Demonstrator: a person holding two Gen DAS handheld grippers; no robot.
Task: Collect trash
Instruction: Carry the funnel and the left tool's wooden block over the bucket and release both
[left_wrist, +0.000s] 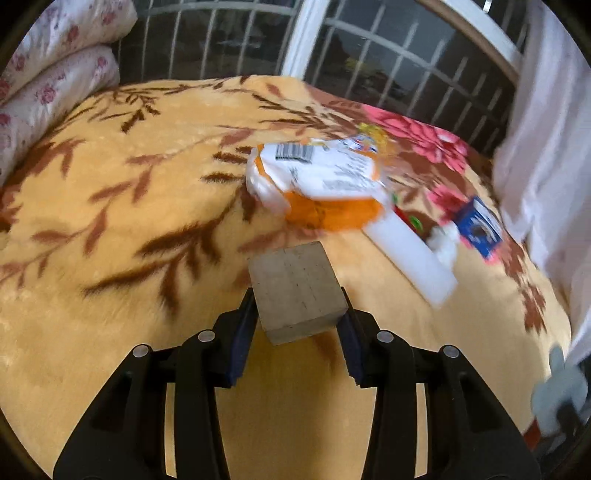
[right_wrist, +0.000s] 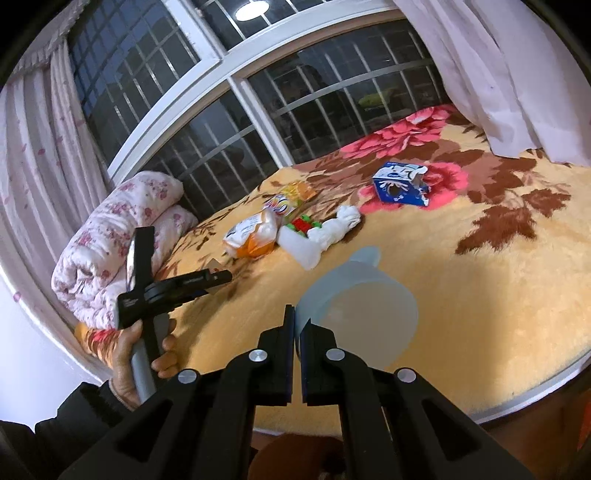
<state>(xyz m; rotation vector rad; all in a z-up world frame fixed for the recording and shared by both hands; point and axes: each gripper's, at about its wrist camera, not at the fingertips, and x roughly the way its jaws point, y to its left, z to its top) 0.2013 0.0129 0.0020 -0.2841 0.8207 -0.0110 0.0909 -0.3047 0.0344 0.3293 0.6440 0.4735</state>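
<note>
- Left wrist view: left gripper (left_wrist: 300, 301) pinches a grey block (left_wrist: 297, 290) above the blanket (left_wrist: 110, 229); its long axis runs away from the camera
- right gripper (right_wrist: 297, 325), pressed together, clamps the translucent cup (right_wrist: 364, 314) by its rim, mouth facing the camera

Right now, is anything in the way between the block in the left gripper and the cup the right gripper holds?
Nothing visible does. The block sits clamped in the left gripper, and only blanket lies between it and the cup pinched by the right gripper.
</note>
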